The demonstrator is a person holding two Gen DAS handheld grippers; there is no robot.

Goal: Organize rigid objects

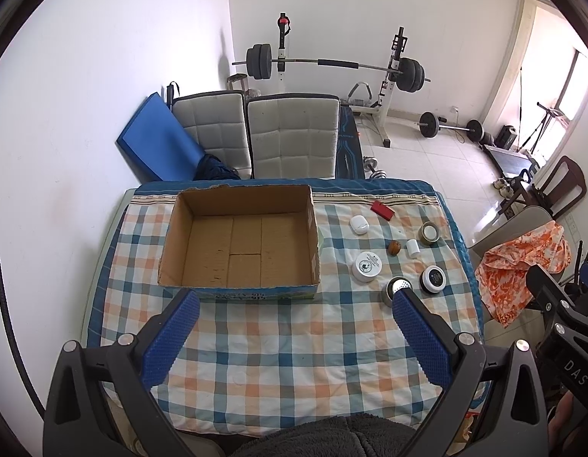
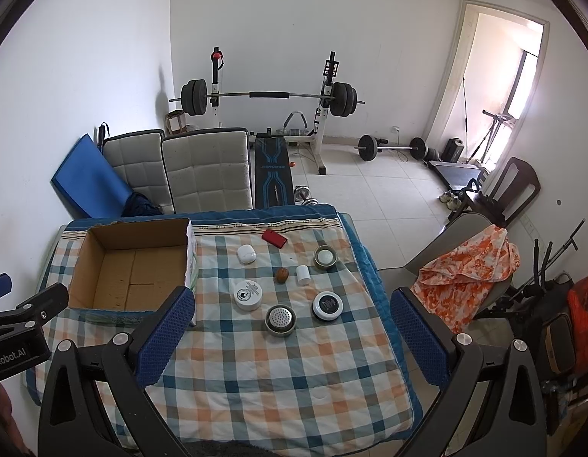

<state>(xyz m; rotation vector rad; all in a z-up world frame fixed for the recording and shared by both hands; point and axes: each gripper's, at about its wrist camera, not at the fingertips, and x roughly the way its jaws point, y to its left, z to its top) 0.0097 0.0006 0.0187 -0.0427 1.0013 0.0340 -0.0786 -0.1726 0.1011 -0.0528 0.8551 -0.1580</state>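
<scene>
An empty cardboard box [image 1: 238, 242] [image 2: 132, 266] sits on the left of the checked tablecloth [image 1: 278, 346] [image 2: 278, 373]. To its right lie several small items: a red case [image 1: 382, 210] [image 2: 274, 238], a white earbud case [image 1: 359, 224] [image 2: 246, 254], a brown nut [image 1: 394, 248] [image 2: 282, 275], a small white cylinder [image 1: 413, 248] [image 2: 303, 275], a tape roll [image 1: 430, 232] [image 2: 325, 257], a white round tin [image 1: 366, 265] [image 2: 248, 294], a perforated metal puck [image 1: 397, 288] [image 2: 280, 320] and a black-and-white round device [image 1: 433, 279] [image 2: 327, 305]. My left gripper [image 1: 294, 327] and right gripper [image 2: 290, 323] hover open above the near table, holding nothing.
Two grey padded chairs [image 1: 290, 137] [image 2: 206, 171] and a blue mat [image 1: 160, 144] stand behind the table. A barbell rack [image 1: 332, 64] and weights fill the far floor. A chair with orange cloth [image 1: 522, 266] [image 2: 469, 266] stands at the right.
</scene>
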